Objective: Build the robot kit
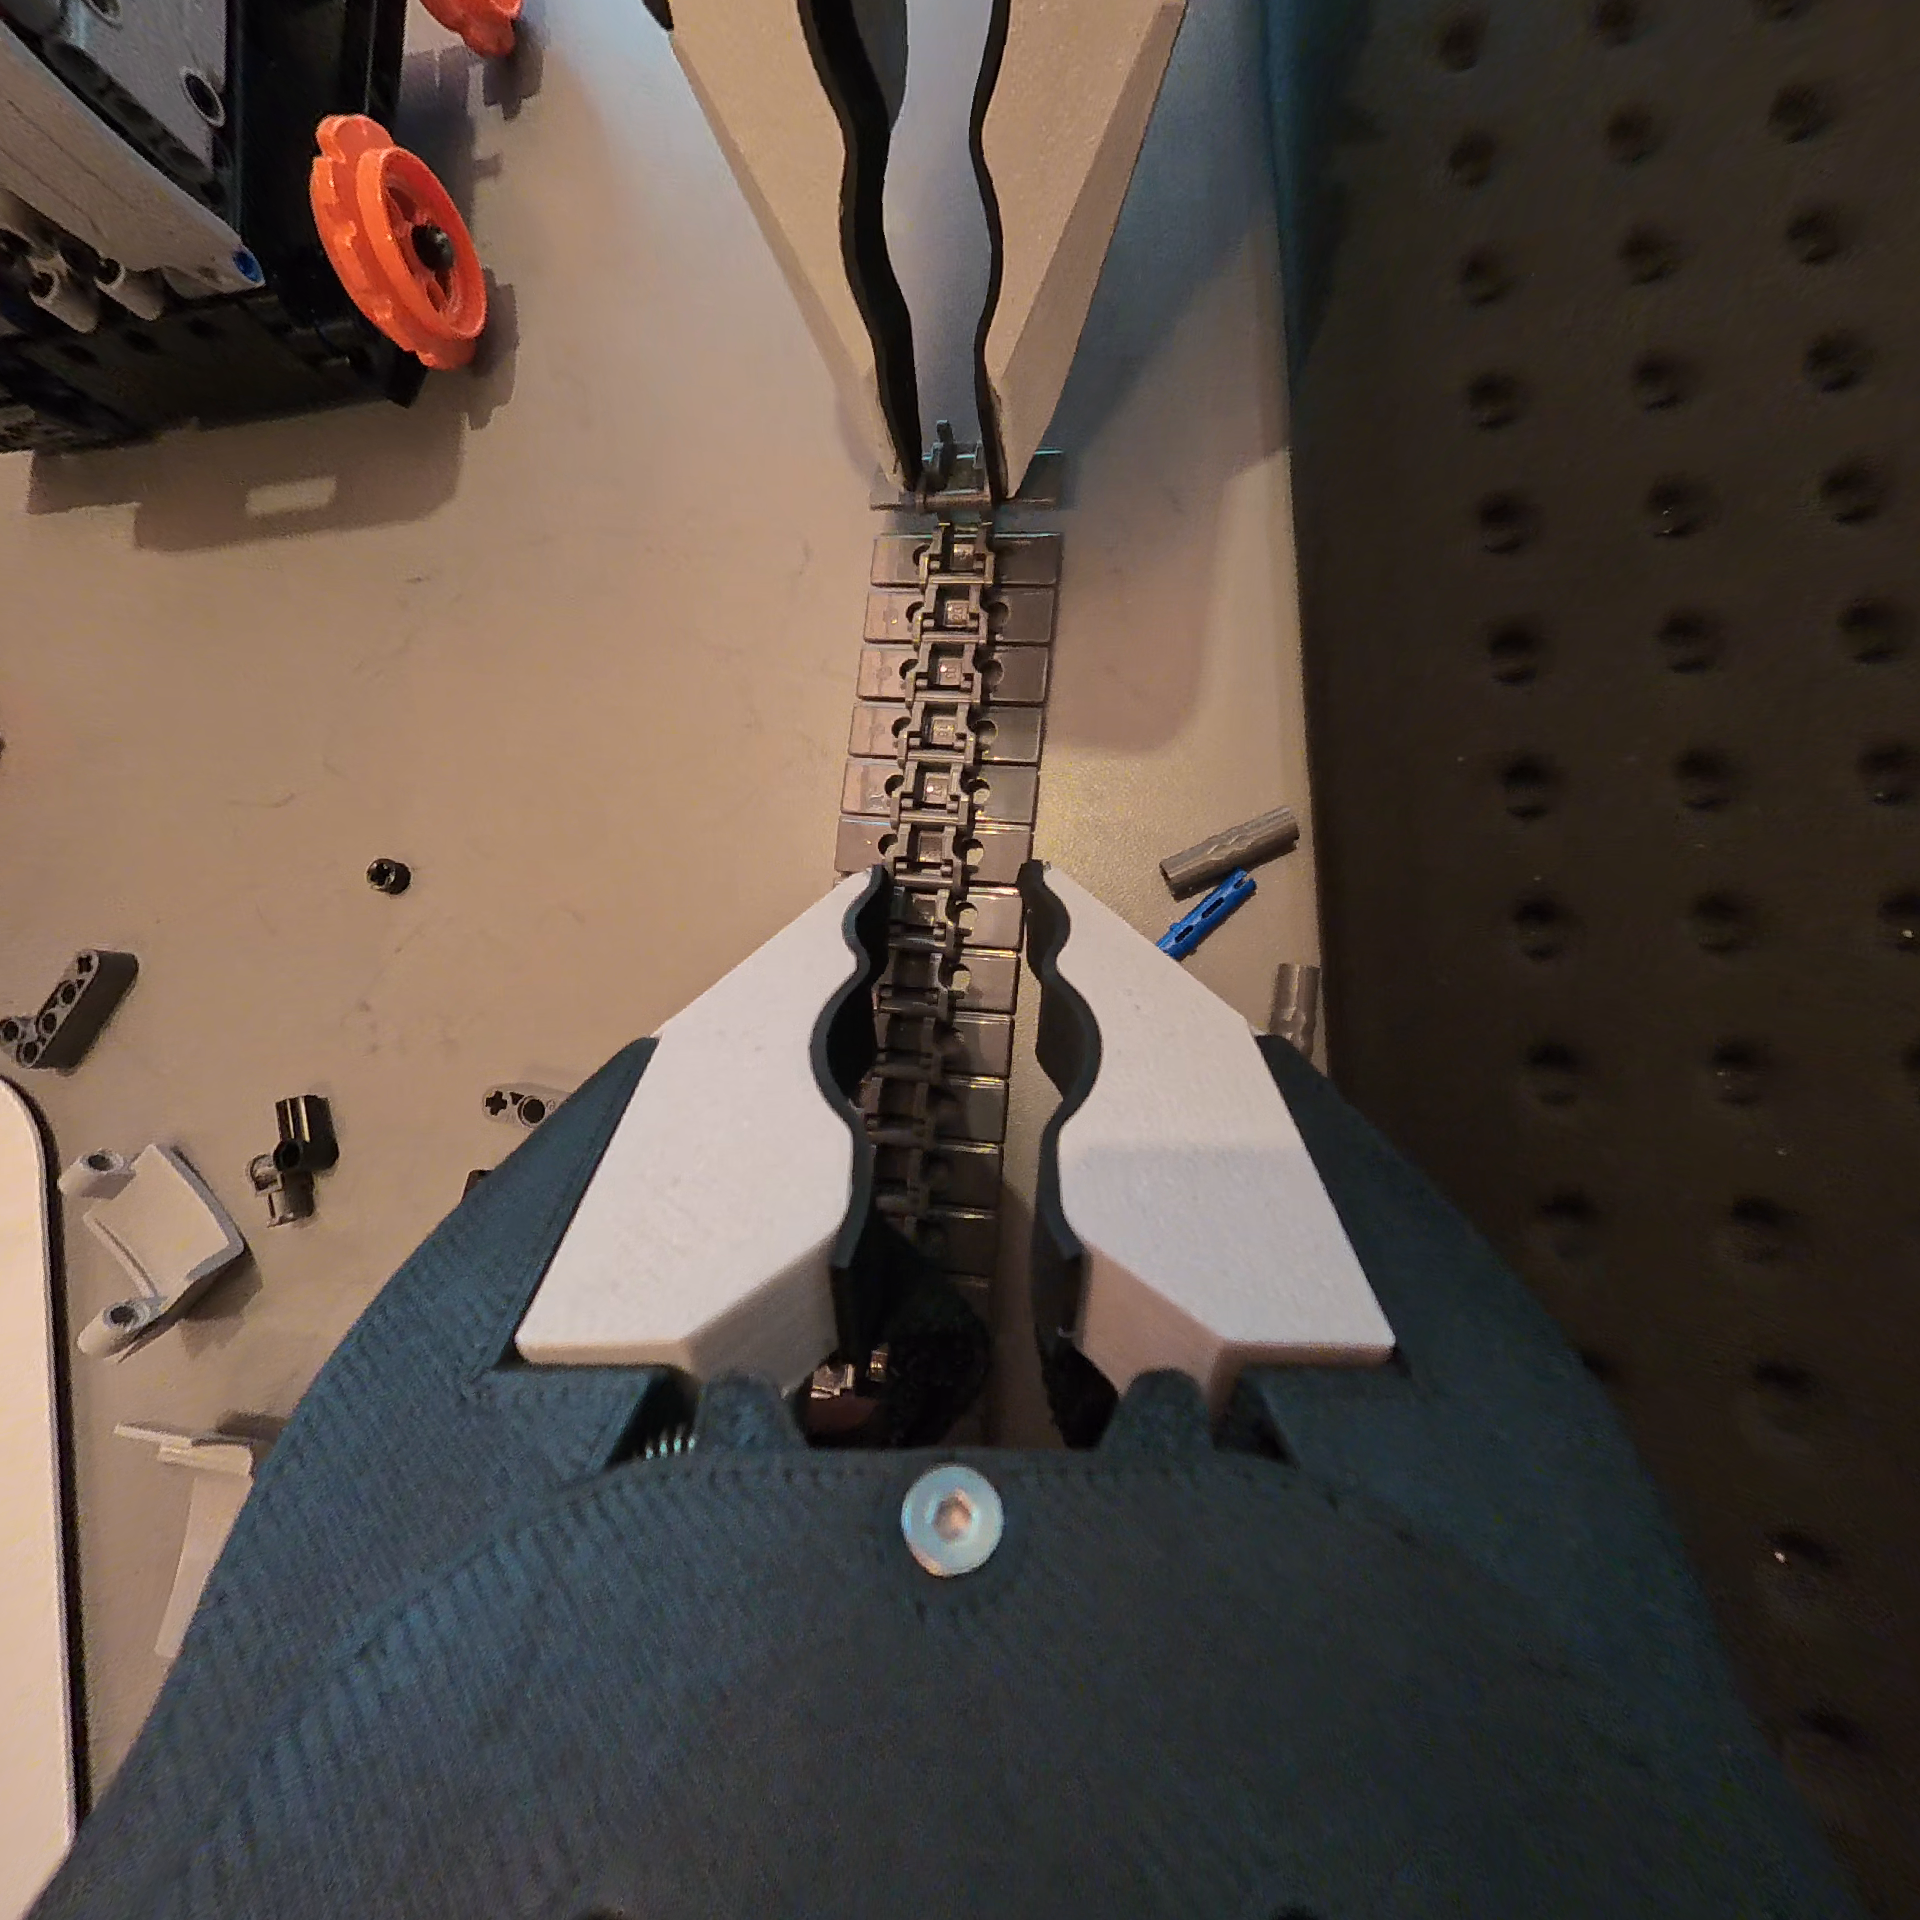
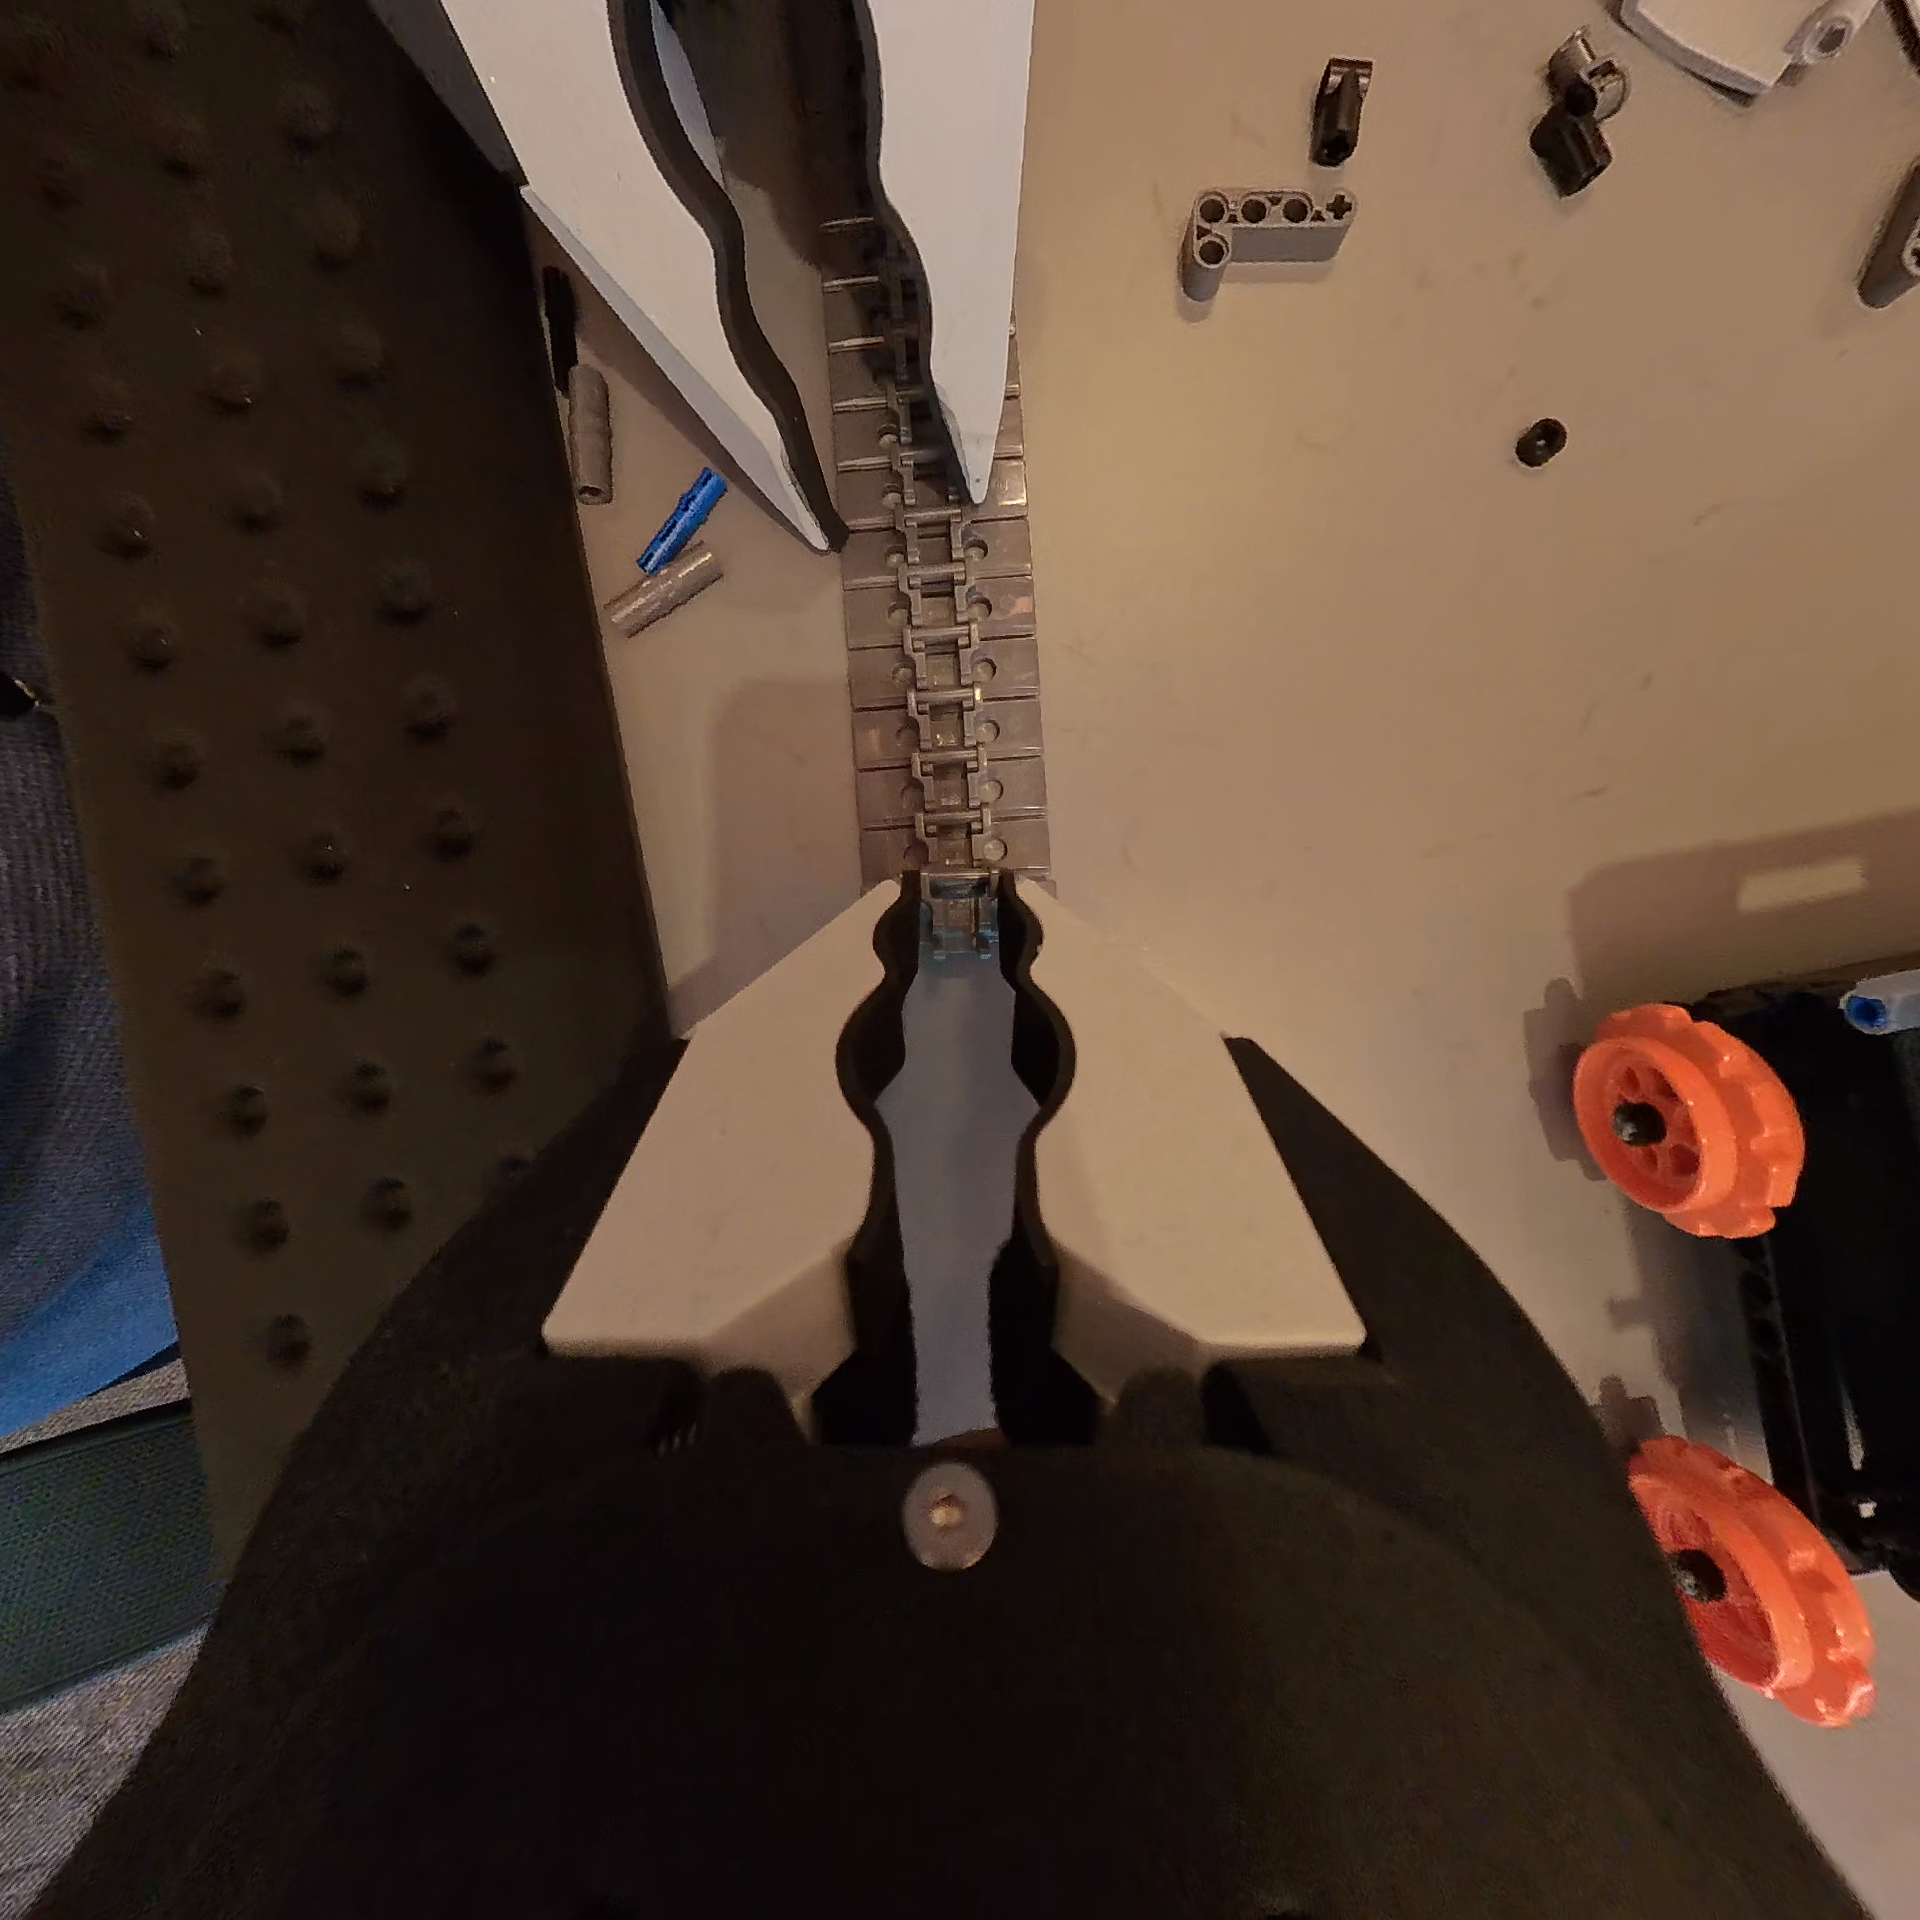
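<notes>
A dark grey toy track chain (image 1: 951, 675) lies straight on the grey table (image 1: 520, 675); it also shows in the right wrist view (image 2: 945, 675). My right gripper (image 2: 956, 881) is shut on the track's end link (image 2: 958, 920). In the left wrist view it (image 1: 961, 480) comes in from the top and pinches that same link. My left gripper (image 1: 951, 875) is open and straddles the other stretch of track, fingers either side of the centre ridge. In the right wrist view it (image 2: 899, 517) reaches in from the top, over the track.
A black-and-white brick vehicle (image 1: 125, 208) with orange wheels (image 1: 400, 255) stands at the far left. A grey tube (image 1: 1231, 836) and a blue pin (image 1: 1210, 914) lie right of the track. A dark studded panel (image 1: 1610, 727) borders the table. Loose parts (image 1: 156, 1236) lie left. The tips of one gripper are about 7 cm away from the tips of the other.
</notes>
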`<state>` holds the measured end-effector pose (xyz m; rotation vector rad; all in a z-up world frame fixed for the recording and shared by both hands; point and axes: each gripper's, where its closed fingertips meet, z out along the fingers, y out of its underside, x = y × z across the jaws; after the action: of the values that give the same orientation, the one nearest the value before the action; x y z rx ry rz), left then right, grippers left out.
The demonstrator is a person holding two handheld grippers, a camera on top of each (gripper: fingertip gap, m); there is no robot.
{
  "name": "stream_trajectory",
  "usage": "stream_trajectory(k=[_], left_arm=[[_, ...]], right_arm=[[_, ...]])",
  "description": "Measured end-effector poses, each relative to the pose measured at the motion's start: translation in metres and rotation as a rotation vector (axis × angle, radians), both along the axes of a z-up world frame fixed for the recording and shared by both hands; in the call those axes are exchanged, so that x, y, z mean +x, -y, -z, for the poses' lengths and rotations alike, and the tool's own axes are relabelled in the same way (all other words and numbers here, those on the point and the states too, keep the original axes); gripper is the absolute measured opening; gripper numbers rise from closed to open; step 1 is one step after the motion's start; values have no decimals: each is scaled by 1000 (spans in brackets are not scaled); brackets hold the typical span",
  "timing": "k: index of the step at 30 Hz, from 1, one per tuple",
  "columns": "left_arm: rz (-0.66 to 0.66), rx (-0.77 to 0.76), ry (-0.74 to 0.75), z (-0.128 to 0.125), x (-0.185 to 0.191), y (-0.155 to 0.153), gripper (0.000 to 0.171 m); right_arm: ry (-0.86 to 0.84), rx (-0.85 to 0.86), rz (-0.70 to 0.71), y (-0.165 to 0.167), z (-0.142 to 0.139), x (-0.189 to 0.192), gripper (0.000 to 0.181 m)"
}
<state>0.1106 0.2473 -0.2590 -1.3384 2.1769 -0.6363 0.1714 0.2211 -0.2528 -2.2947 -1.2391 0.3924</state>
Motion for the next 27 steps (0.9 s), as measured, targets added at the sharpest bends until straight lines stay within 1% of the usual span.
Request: stream_trajectory(k=[7, 8, 9, 12, 13, 14, 15, 16, 22, 27], left_arm=[[4, 6, -4, 0, -1, 0, 26], [4, 4, -4, 0, -1, 0, 26], [4, 3, -4, 0, -1, 0, 26], [3, 9, -3, 0, -1, -1, 26], [3, 11, -2, 0, -1, -1, 25], [3, 14, -1, 0, -1, -1, 25], [3, 15, -1, 0, -1, -2, 25], [4, 13, -3, 0, -1, -1, 25], [5, 9, -7, 0, -1, -1, 26], [8, 0, -13, 1, -2, 0, 27]], right_arm=[[50, -8, -17, 1, 5, -2, 12], [51, -11, -22, 1, 5, -2, 14], [50, -12, -29, 2, 5, -2, 21], [44, 15, -24, 2, 0, 1, 26], [42, 38, -15, 1, -4, 4, 23], [27, 67, -7, -2, -8, 5, 11], [-2, 85, -10, -2, -13, 3, 3], [-30, 88, -18, -1, -14, 0, 0], [10, 66, -35, -4, 0, -2, 0], [25, 33, -52, 0, 3, -3, 0]])
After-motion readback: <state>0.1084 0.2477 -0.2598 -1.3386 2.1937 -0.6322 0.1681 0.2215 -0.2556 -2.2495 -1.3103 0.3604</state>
